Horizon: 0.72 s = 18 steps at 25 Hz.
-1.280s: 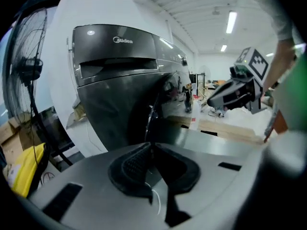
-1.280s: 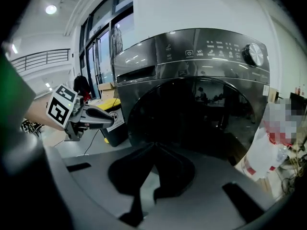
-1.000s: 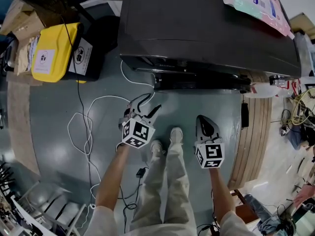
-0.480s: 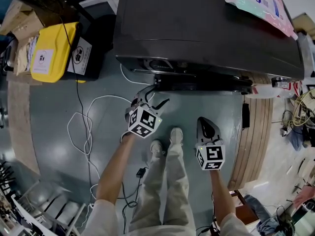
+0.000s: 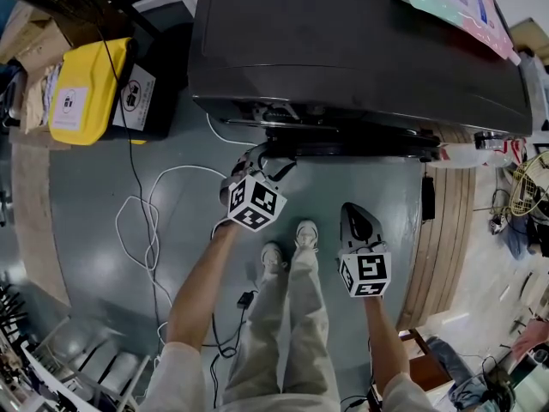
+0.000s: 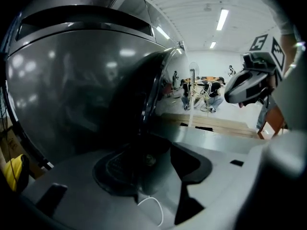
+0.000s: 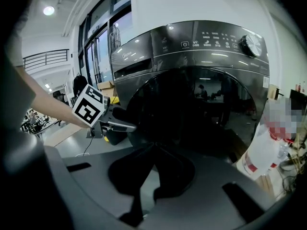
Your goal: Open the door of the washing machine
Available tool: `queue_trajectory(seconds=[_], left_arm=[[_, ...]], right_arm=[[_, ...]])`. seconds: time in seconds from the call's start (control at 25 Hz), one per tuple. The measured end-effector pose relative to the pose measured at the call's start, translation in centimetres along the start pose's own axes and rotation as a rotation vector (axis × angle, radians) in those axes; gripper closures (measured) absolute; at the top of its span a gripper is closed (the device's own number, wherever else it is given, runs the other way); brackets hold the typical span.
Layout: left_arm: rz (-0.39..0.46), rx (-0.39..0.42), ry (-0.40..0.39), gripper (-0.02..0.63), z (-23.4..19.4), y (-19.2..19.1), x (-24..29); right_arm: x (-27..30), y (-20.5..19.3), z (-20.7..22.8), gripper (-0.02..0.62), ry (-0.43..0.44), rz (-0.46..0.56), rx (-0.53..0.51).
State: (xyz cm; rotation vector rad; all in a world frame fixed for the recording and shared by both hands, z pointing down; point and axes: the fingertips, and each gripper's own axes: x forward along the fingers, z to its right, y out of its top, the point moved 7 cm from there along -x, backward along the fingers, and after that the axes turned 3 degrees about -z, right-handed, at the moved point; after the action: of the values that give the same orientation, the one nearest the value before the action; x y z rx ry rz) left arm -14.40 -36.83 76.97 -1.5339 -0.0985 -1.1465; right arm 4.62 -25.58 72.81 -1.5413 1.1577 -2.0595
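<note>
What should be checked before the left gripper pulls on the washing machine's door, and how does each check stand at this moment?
1. Door shut against the washing machine: ok, not yet pulled.
2. Left gripper at the door's left rim: ok, the rim stands in the gap between its jaws.
3. Grip on the rim: not ok. The jaws are apart; they have just been closing but do not press on it.
4. Right gripper out of the door's swing: cannot tell. It is shut and empty, and hangs in front of the door.
5. Floor for stepping back: cannot tell. A white cable loops at the person's left.
</note>
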Motion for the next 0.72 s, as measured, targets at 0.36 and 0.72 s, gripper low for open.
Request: queue_trajectory(seconds=[0.36, 0.72], left_arm=[[0.009, -0.005, 0.011, 0.405, 0.2, -0.3, -0.3], [0.007, -0.005, 0.023, 0.407, 0.4, -0.4, -0.4]], right_arm=[[-0.3, -0.6, -0.6, 0.597, -0.015, 0.002, 0.006], [-1.0, -1.5, -2.0, 0.597, -0.028, 0.005, 0.02]])
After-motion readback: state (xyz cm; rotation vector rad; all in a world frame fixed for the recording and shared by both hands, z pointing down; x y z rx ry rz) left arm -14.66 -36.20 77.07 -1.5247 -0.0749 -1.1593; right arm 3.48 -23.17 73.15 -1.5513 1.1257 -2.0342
